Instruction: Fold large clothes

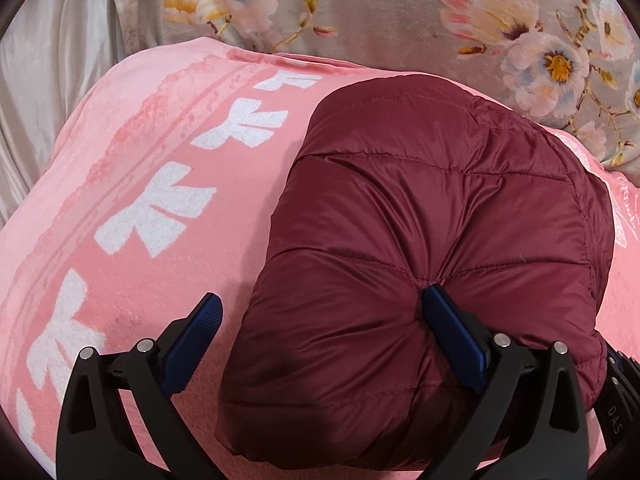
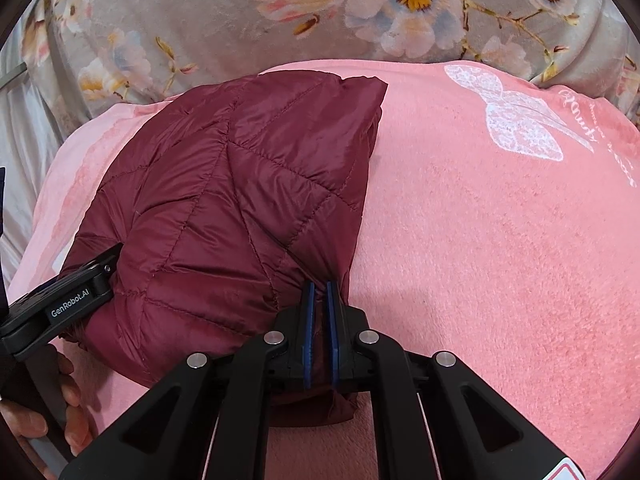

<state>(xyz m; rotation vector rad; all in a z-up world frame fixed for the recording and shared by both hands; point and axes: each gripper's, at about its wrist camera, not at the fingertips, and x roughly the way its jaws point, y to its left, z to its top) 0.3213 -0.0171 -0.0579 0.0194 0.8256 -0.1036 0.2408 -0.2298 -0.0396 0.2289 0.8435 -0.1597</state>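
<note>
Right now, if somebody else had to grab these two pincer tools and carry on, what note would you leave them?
Left gripper: open wide; its right pad rests on the maroon quilted jacket, gripping nothing.
Right gripper: shut on the jacket's near edge, fabric pinched between the blue pads.
Where things are: the jacket lies bundled in a compact packet on the pink blanket, with a floral cover behind it.
Done: the jacket looks folded down to a small bundle.
Left: let go with the right gripper, then probably press the bundle flat and tidy any loose edge. Whether another fold is needed I cannot tell.
</note>
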